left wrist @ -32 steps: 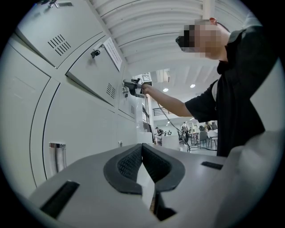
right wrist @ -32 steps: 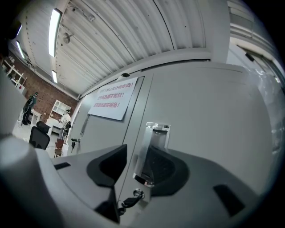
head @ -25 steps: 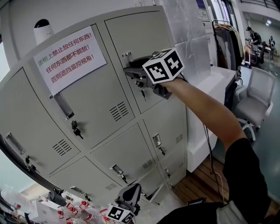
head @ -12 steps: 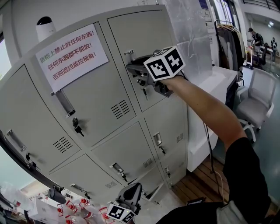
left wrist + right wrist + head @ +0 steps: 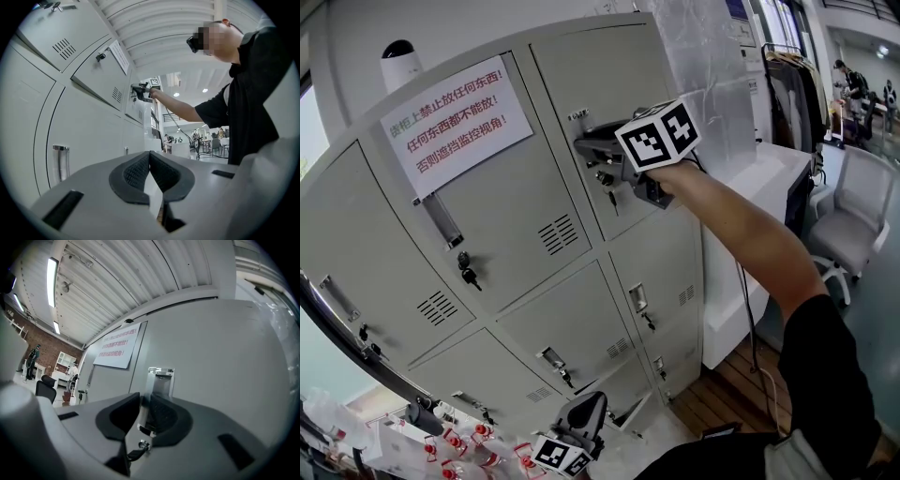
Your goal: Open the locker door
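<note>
The grey upper right locker door [image 5: 609, 75] lies flush with its neighbours. Its metal handle [image 5: 579, 120] sits at the door's left edge, with a key [image 5: 609, 197] hanging below. My right gripper [image 5: 586, 141] is held up against this handle at arm's length. In the right gripper view the handle [image 5: 160, 378] stands between the closing jaws of the right gripper [image 5: 143, 404], close to both pads, and the key [image 5: 140, 446] shows underneath. My left gripper [image 5: 572, 441] hangs low at the bottom edge. Its jaws [image 5: 149, 157] meet at the tips, with nothing in them.
A paper notice with red print [image 5: 455, 122] is stuck on the neighbouring door. Other lockers carry handles and keys [image 5: 464, 267]. A white table [image 5: 759, 178], an office chair [image 5: 853, 206] and a clothes rack [image 5: 787, 84] stand to the right. Small red-capped bottles [image 5: 459, 450] lie at the lower left.
The right gripper stays at the handle and has edged slightly right with the view. The door still lies flush. The left gripper has not moved.
</note>
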### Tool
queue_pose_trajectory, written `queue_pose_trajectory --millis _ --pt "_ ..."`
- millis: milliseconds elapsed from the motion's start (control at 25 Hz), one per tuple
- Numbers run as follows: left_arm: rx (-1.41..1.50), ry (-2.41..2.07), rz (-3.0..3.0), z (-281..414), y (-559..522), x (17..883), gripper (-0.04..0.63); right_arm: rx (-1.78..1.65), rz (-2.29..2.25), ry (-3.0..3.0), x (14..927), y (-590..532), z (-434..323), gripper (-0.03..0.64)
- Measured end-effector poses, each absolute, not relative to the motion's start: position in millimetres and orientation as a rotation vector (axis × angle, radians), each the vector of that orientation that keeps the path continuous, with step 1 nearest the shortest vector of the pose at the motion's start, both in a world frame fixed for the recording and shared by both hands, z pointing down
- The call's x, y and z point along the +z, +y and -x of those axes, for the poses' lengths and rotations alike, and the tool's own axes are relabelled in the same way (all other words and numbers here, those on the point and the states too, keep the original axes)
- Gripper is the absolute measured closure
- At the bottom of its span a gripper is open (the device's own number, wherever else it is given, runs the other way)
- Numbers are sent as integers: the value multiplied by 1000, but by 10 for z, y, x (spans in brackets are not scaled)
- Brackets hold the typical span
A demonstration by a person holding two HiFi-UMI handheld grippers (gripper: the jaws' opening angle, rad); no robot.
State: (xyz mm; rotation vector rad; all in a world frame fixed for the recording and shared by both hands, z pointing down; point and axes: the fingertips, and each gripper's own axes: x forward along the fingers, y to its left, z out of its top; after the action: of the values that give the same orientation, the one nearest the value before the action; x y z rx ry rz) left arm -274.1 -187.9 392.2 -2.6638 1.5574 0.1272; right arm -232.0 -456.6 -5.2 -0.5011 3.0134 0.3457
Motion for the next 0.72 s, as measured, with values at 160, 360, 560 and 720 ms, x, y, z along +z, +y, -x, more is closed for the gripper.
queue_pose_trajectory --millis 160,360,560,720 --pt "125 1546 2674 2680 -1899 3937 580 341 461 3010 -49 -4484 2259 535" --pt "111 1522 2690 2581 -1950 3937 580 331 409 3015 -49 -4384 2145 534" --pt "103 1501 2694 2490 -2015 3924 580 298 343 3020 -46 -4291 2019 534" --pt "96 1485 2700 2404 -2062 3909 580 282 296 3016 -41 -4204 1898 532"
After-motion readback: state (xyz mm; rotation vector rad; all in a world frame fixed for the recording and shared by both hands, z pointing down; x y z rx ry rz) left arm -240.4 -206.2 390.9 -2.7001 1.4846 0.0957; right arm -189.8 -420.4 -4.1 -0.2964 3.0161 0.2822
